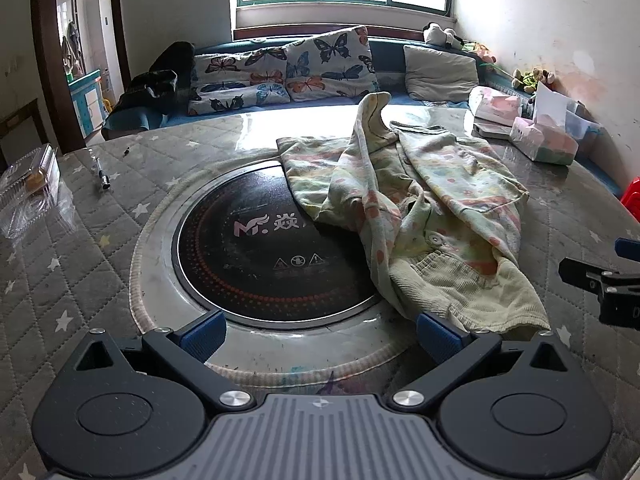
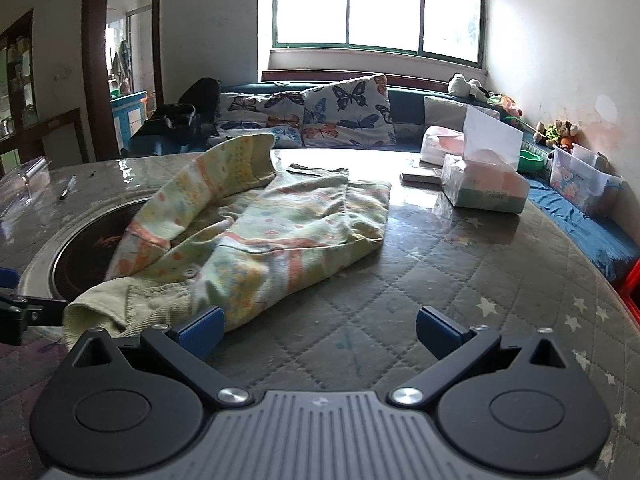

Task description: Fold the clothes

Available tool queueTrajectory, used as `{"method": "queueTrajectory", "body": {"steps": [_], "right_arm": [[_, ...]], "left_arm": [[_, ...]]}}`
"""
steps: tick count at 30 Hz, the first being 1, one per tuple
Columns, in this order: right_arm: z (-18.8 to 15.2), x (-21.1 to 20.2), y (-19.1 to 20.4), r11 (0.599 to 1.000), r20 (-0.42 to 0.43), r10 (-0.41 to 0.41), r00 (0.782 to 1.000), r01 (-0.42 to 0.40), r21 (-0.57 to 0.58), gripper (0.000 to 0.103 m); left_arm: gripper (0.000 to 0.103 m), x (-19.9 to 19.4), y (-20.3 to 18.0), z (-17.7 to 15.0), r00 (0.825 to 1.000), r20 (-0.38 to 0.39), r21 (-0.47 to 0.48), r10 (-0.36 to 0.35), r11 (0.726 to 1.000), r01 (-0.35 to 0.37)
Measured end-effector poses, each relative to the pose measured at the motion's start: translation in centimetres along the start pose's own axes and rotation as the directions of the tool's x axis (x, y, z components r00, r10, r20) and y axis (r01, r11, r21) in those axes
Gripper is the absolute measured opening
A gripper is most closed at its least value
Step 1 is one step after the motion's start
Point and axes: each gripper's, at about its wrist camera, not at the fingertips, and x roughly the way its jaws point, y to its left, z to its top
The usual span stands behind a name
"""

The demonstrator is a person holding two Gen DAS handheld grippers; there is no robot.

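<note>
A crumpled pale yellow-green garment with orange and pastel print [image 1: 416, 204] lies on the quilted grey table, partly over a round black cooktop [image 1: 264, 252]. One part of it stands up in a peak at the far side. In the left wrist view my left gripper [image 1: 318, 334] is open and empty, just short of the garment's near ribbed hem. In the right wrist view the garment [image 2: 256, 232] lies ahead and to the left. My right gripper [image 2: 318, 330] is open and empty, its left finger [image 2: 202, 332] close to the garment's near edge.
Tissue boxes [image 2: 484, 184] and plastic boxes [image 2: 580, 184] stand at the table's far right. A clear plastic container [image 1: 28, 188] and a pen [image 1: 105, 174] lie at the left. A sofa with butterfly cushions [image 1: 328, 64] runs behind the table. The right gripper's tip [image 1: 600, 280] shows at the left view's right edge.
</note>
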Motion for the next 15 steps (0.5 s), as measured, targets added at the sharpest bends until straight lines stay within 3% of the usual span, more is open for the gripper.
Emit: {"method": "queueTrajectory", "body": {"steps": [10, 15], "right_arm": [[0.0, -1.2, 2.3, 1.0, -0.011, 0.0, 1.0, 0.0, 0.002, 0.103], [-0.2, -1.7, 1.5, 1.0, -0.004, 0.012, 1.0, -0.012, 0.012, 0.103]], "left_arm": [[0.103, -0.7, -0.5, -0.5, 1.0, -0.003, 0.008, -0.005, 1.0, 0.005], [0.103, -1.2, -0.7, -1.1, 1.0, 0.007, 0.005, -0.008, 1.0, 0.008]]}}
